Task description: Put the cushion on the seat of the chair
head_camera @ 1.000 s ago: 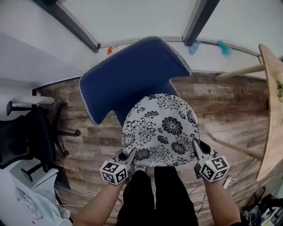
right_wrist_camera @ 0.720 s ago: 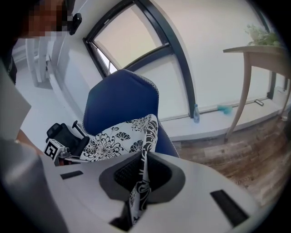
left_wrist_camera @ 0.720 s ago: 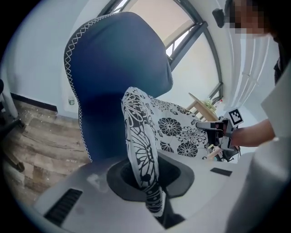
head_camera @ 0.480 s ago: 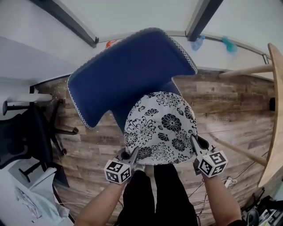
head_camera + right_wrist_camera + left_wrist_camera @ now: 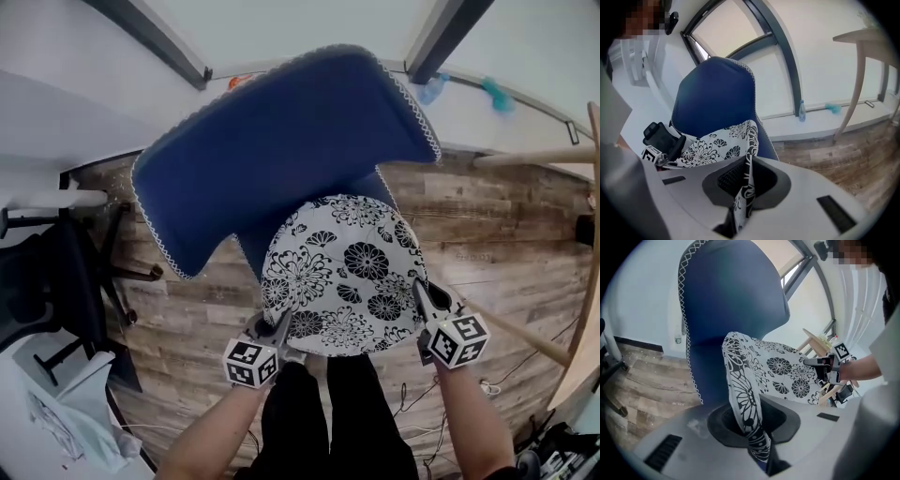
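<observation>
Head view has the cushion (image 5: 342, 272) spread flat low in front of the blue chair (image 5: 272, 150), about where its seat should be. Left gripper (image 5: 279, 326) and right gripper (image 5: 420, 298) each pinch the cushion's near edge; both gripper views show fabric clamped between the jaws. I judge the placing nearly done, with letting go left. The seat is hidden beneath the cushion, so whether it rests there or hangs above is unclear.
</observation>
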Available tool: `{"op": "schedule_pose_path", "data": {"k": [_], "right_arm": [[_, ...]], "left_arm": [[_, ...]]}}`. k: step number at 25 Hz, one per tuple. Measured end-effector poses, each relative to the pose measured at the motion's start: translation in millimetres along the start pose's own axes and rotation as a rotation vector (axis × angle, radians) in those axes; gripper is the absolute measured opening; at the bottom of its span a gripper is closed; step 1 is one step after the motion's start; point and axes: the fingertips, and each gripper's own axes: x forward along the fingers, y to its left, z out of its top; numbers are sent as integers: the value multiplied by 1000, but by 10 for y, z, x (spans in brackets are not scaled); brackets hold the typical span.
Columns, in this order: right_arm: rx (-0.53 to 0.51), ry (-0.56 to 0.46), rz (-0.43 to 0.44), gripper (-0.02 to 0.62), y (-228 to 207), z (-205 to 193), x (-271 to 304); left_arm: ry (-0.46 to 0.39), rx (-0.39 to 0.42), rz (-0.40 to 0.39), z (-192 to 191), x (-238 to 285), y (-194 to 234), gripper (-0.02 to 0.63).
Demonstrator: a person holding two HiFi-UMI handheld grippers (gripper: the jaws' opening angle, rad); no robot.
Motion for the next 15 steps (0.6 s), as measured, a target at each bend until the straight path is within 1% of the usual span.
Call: {"op": "schedule_pose_path", "data": {"k": [2,4,5,8,10,11,14,15], "right_arm": [[-5,3,-12,34,-92,-20,47],[-6,7,-15,34,-180,-52,98],[-7,13,-16,34,-213,-69,127],[-20,45,-25,34,-297,-132,205],[-13,60,-34,34,-354,-177,245],[9,63,-36,35,-381,-200,265],[133,52,-35,35,-441,-265,318],[145,47,-44,35,-455,-277,328]], "left_arm": [[-4,30,31,-37,29,88,33],[-11,56,69,-64,45,182,77],[-15,54,83,-73,43,234,98],[-28,6,102,-91,6,380,173],[-33,0,111,-103,-30,457,208],[-32,14,118,-110,-48,493,216],[-23,78,138,-109,-108,572,216],[-23,92,141,-96,-135,586,216]]}}
